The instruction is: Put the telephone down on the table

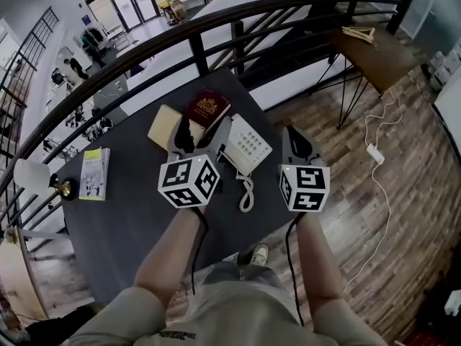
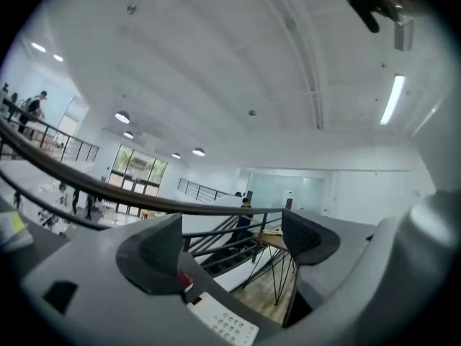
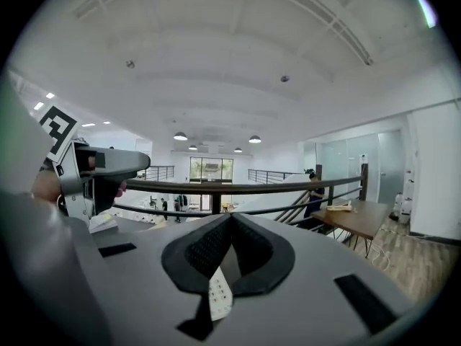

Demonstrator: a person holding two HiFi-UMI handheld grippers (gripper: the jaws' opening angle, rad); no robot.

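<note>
Lying flat, the telephone (image 1: 245, 147) nears the table's (image 1: 130, 225) right edge.

The left tool (image 1: 202, 135) and right tool (image 1: 294, 140) are pale grey plastic, their fingers lined with black ribbed pads (image 2: 160, 253). Each carries a white cube (image 1: 189, 181) printed with black square markers. A thin black cable (image 1: 194, 254) trails from each tool down the middle of the frame. Along the bottom edge is a khaki-olive short-sleeved shirt (image 1: 238, 316), with a pale sneaker (image 1: 259, 254) just above it.
</note>
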